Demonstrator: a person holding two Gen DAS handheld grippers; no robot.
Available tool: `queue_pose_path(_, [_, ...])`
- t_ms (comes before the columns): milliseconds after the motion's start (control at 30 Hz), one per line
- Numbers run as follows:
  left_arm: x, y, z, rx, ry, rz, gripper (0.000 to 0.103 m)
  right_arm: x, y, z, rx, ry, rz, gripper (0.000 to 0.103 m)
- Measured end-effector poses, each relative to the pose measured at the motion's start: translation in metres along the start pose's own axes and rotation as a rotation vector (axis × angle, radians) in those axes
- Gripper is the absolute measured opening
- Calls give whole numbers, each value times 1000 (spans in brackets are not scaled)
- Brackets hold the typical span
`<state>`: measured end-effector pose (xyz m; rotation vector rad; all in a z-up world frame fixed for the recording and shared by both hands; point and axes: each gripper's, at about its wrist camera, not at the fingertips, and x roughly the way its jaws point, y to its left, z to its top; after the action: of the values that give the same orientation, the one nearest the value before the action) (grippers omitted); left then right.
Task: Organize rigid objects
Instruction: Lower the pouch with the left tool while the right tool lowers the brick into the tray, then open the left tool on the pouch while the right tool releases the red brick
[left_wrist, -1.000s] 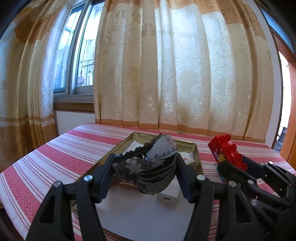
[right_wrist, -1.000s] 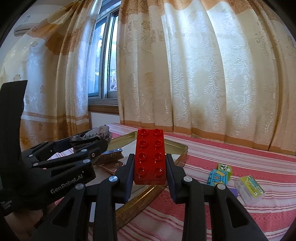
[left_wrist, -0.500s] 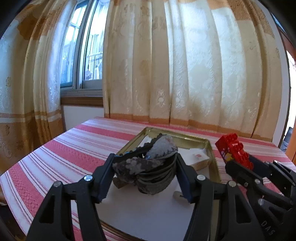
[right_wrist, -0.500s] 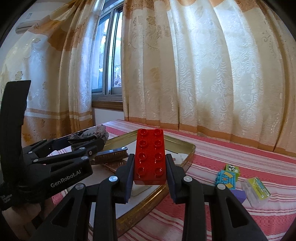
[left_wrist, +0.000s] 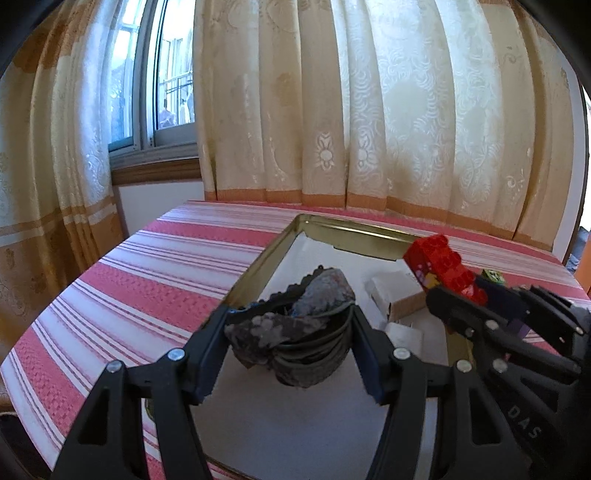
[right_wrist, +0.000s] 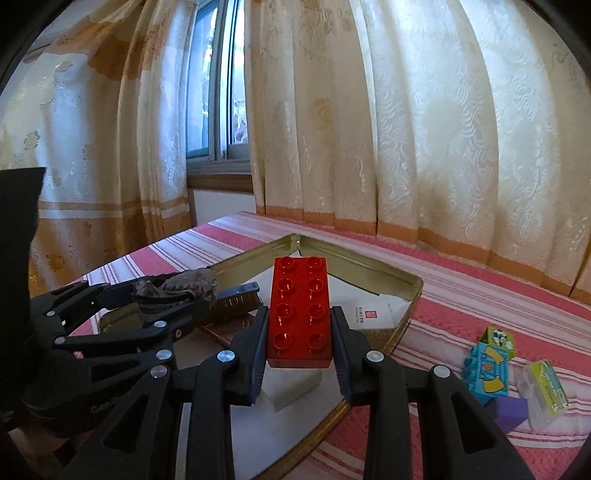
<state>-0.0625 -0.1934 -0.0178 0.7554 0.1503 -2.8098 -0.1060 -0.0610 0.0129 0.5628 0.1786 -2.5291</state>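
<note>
Presently, a red building brick (right_wrist: 300, 314) is clamped flat between the right tongs (right_wrist: 300, 332), above the gold tray (right_wrist: 376, 266). A grey, rough rock-like lump (left_wrist: 295, 339) is gripped by the left tongs (left_wrist: 291, 347), over the same tray.

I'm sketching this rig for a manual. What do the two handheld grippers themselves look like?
Both the left gripper and the right gripper are matte black plastic linkages joined by round silver rivets, with flat dark finger pads. White lettering marks their sides, only partly readable. No cables or sleeves are visible.
</note>
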Motion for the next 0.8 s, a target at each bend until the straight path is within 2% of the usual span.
queue_pose_path(67, [2,1,1,-5,12,13,66,6,-1,1,11,26,16,36])
queue_pose_path(133, [3,5,1,-24,15,21,73,7,-1,0,19,43,28,48])
queue_pose_path(200, [1,7,0,-29,11,32,79,2,-6,-1,43,30,14,69])
queue_pose_path(267, [-3,8,-1,-34,2,45,93,-4,-13,-4,80,20,17,77])
queue_pose_path(433, [-15,1,-1,-42,-20,40,96,-27,-31,-16,121,32,0,77])
queue_pose_path(533, [-24,-14,0,-37,-36,11,99,-48,-46,-26,118,29,-30,77])
queue_pose_path(667, [-35,-51,1,10,-61,-42,102,-78,-77,-39,136,21,-90,78])
queue_pose_path(800, [-37,-91,0,76,-47,-101,103,-100,-112,-48,170,8,-162,78])
